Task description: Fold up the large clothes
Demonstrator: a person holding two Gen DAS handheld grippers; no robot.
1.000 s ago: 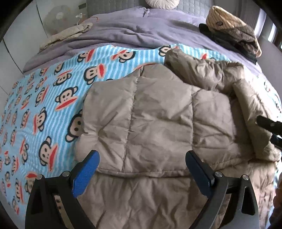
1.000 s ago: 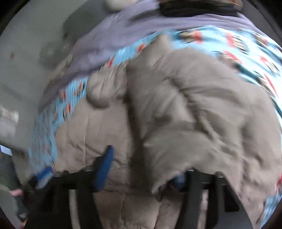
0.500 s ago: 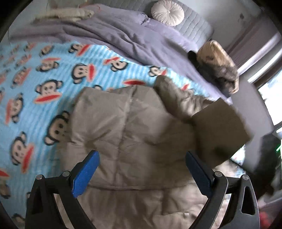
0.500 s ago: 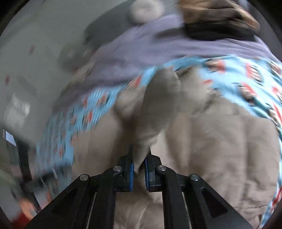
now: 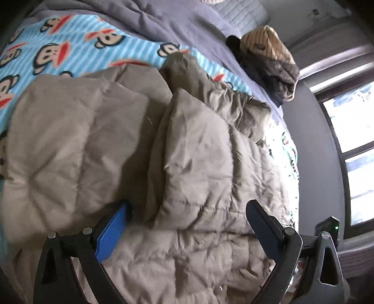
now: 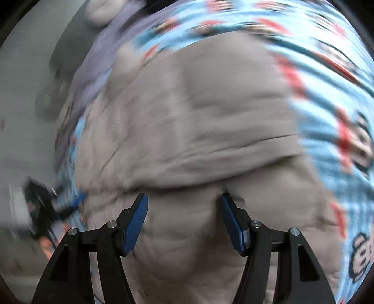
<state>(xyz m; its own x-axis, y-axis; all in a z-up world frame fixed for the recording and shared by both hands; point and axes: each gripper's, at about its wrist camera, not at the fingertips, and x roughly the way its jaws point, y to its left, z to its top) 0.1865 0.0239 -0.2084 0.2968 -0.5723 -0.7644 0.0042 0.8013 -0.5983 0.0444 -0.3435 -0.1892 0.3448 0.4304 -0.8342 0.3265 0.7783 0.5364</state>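
The left gripper [image 5: 187, 224] and right gripper [image 6: 183, 219] are hovering with fingers apart, the right's jaws having just been opening with nothing between them. At twelve o'clock, the padded jacket [image 5: 131, 145] is lying on the monkey-print blanket [image 5: 70, 46], both sides folded inward; folding lengthwise seems left.

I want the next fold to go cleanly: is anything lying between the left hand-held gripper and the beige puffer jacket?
Nothing visible: the left hand-held gripper hangs open directly over the beige puffer jacket.

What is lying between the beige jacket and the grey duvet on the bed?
In the left wrist view, a blue monkey-print blanket lies between the jacket and the duvet.
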